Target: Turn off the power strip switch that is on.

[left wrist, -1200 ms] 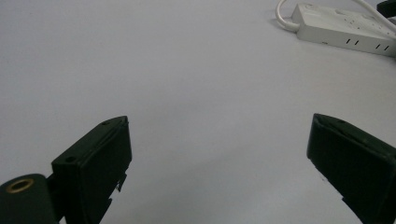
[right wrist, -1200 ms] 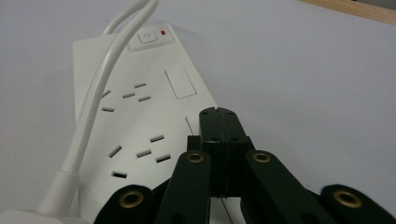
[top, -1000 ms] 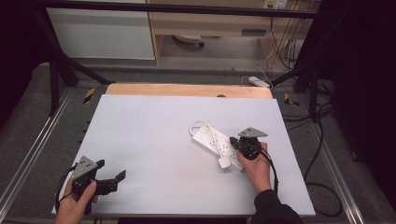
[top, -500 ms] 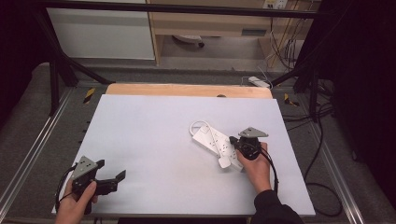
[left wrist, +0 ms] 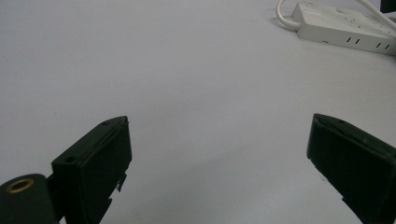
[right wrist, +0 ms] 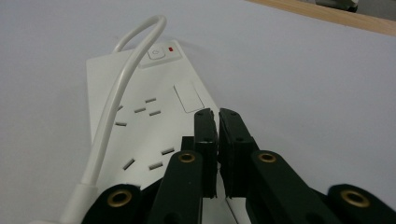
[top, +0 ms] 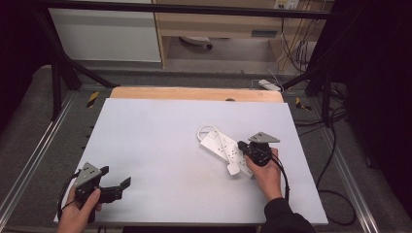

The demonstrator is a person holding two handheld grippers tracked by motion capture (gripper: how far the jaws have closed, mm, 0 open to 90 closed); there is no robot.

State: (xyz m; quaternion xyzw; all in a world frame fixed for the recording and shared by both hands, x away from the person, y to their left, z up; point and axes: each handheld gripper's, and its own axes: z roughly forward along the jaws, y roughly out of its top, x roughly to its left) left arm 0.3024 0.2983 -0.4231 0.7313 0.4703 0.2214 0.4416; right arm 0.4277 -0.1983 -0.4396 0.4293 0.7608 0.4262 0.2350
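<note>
The right gripper, held in a hand reaching in from the table's near edge, hovers low over the white power strip, its jaws pressed together with nothing between them and their tips above the strip's flat plastic face, just past its rows of slots. The strip's smooth round cable loops along the fingers' left side. The left gripper rests low near the table's near left corner, jaws spread wide over the bare matte grey table, the strip lying well beyond its fingertips.
</note>
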